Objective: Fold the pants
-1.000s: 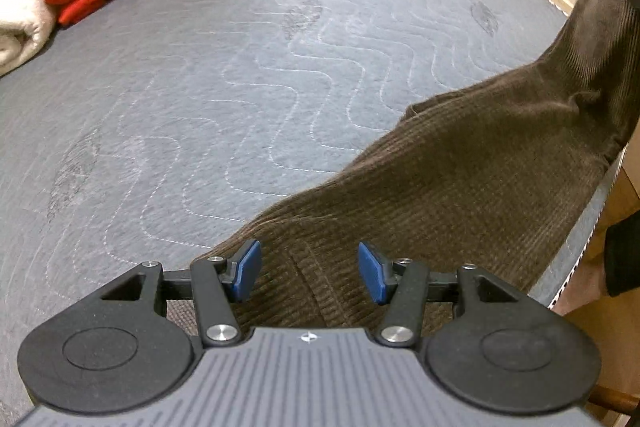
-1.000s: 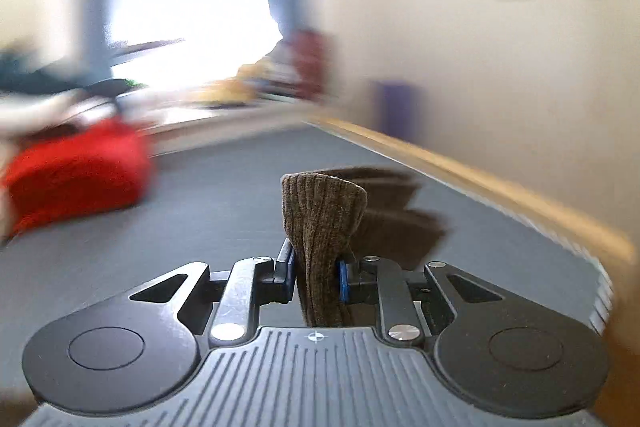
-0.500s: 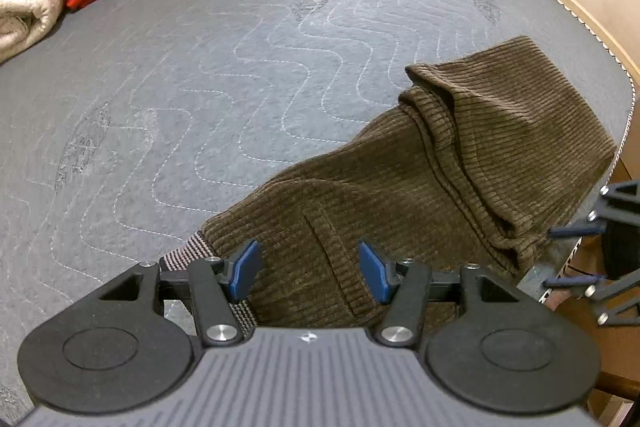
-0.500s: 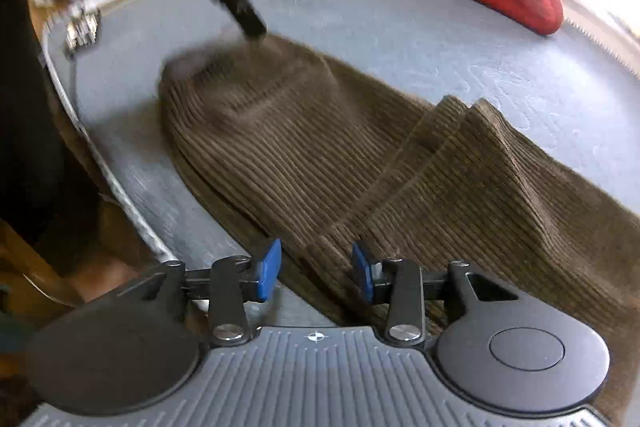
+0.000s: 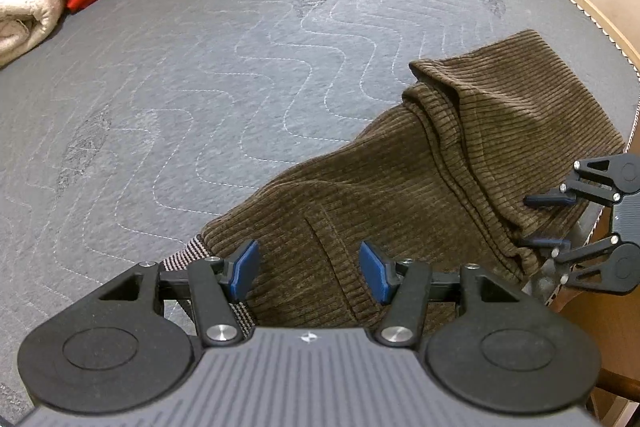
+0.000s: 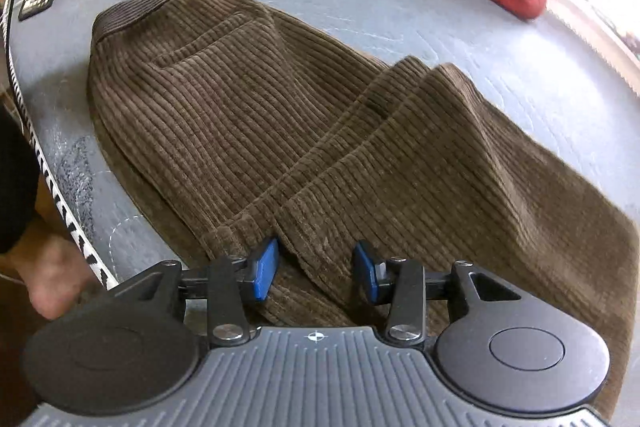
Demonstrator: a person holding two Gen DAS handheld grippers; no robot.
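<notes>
Lay folded on the grey quilted bed [image 5: 248,75], long axis from 7 to 2 o'clock: brown corduroy pants [image 5: 400,195], nearer the released, just-narrowing right hand-held gripper [image 6: 315,269], the left hand-held gripper [image 5: 308,271] released too.

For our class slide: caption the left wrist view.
Left tool open over brown corduroy pants on a grey quilted mattress.

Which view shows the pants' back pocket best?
The right wrist view: the back pocket lies unobstructed on the brown corduroy pants, near the waistband. The left wrist view shows only its seam, foreshortened, between that gripper's fingers.
</notes>
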